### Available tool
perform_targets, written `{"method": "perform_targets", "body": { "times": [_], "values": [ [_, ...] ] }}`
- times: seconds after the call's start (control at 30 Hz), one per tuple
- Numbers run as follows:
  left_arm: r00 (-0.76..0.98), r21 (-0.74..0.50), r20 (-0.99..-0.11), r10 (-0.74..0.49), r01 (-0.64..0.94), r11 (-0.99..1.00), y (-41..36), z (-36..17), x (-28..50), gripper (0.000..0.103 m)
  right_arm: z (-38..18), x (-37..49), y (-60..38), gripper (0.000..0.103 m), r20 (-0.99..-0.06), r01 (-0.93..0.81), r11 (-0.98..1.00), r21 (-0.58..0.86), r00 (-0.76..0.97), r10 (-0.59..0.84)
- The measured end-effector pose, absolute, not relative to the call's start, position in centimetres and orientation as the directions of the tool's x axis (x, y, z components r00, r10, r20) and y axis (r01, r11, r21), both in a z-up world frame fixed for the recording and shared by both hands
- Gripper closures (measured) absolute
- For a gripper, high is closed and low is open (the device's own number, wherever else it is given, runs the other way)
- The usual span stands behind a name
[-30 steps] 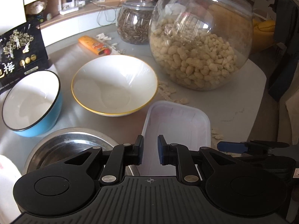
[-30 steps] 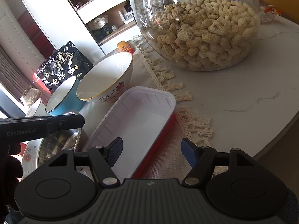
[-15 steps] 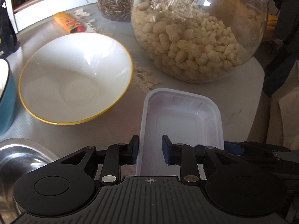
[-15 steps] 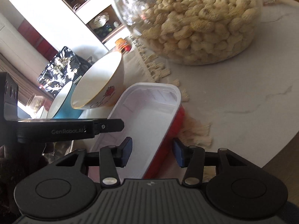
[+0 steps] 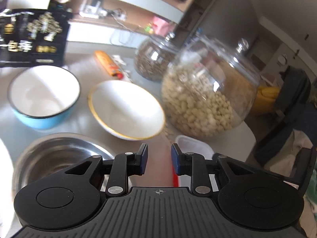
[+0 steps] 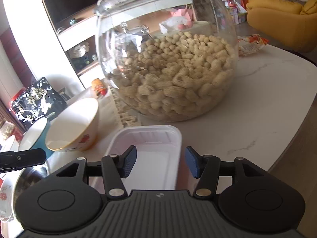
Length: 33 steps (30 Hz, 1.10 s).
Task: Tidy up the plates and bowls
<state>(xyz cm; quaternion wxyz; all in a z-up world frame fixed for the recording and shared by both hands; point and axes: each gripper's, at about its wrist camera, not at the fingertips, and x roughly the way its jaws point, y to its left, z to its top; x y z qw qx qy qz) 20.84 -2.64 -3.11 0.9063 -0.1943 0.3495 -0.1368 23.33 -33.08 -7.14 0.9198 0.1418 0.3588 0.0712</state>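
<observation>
A white plastic tray (image 6: pixel 150 138) with a red outer side lies on the table before the peanut jar. My right gripper (image 6: pixel 160 163) straddles its right wall, one finger inside and one outside. Its jaws are opening and the pads do not press on the wall. My left gripper (image 5: pixel 159 158) stands open to the left of the tray (image 5: pixel 193 144), gripping nothing. Only a blurred reddish band shows through its gap. A white bowl with a yellow rim (image 5: pixel 126 109), a blue bowl (image 5: pixel 43 95) and a steel bowl (image 5: pixel 59 156) sit to the left.
A big glass jar of peanuts (image 6: pixel 168 69) stands close behind the tray, with a smaller seed jar (image 5: pixel 152 59) further back. An orange tube (image 5: pixel 108 63) and a black bag (image 5: pixel 31 37) lie at the back. A floral plate (image 6: pixel 5 196) is at far left. The table edge (image 6: pixel 293 138) curves at the right.
The left gripper widened, left the tray's left rim and drew back to the left, rolling as it went. The right gripper narrowed over the tray's wall, then widened again.
</observation>
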Motion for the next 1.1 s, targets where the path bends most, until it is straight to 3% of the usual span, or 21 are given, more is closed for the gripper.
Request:
{"method": "perform_targets", "body": {
  "times": [0.1,0.2,0.47,0.63,0.87,0.97,1.1],
  "values": [
    [0.787,-0.404,-0.585,-0.197,-0.072,0.912,2.0,-2.9,17.9,0.075,-6.0,22.9,-29.7,0.037,-0.618,-0.124,0.933,0.337,0.719,0.318],
    [0.765,-0.392,-0.634,-0.114,-0.19,0.9,5.3,-4.1,16.5,0.075,-6.7,23.6,-25.1,0.035,-0.651,-0.205,0.902,0.381,0.633,0.419],
    [0.754,-0.451,-0.647,-0.118,-0.253,0.856,8.4,-6.8,15.0,0.075,-9.6,24.1,-16.5,0.035,-0.727,-0.296,0.858,0.42,0.456,0.513],
    [0.757,-0.453,-0.639,-0.136,-0.227,0.862,8.0,-7.4,14.9,0.074,-10.2,23.9,-16.1,0.035,-0.714,-0.293,0.805,0.516,0.372,0.593],
    [0.709,-0.477,-0.665,-0.234,-0.163,0.864,7.1,-7.2,12.6,0.075,-9.7,21.6,-17.2,0.035,-0.742,-0.317,0.825,0.469,0.365,0.562],
    [0.68,-0.497,-0.68,-0.274,-0.152,0.854,6.9,-7.7,11.9,0.08,-9.6,20.3,-18.1,0.035,-0.755,-0.317,0.836,0.448,0.366,0.544],
    [0.674,-0.449,-0.705,-0.221,-0.183,0.875,6.7,-8.3,12.7,0.08,-10.1,19.8,-18.2,0.033,-0.782,-0.287,0.873,0.393,0.395,0.482]
  ]
}}
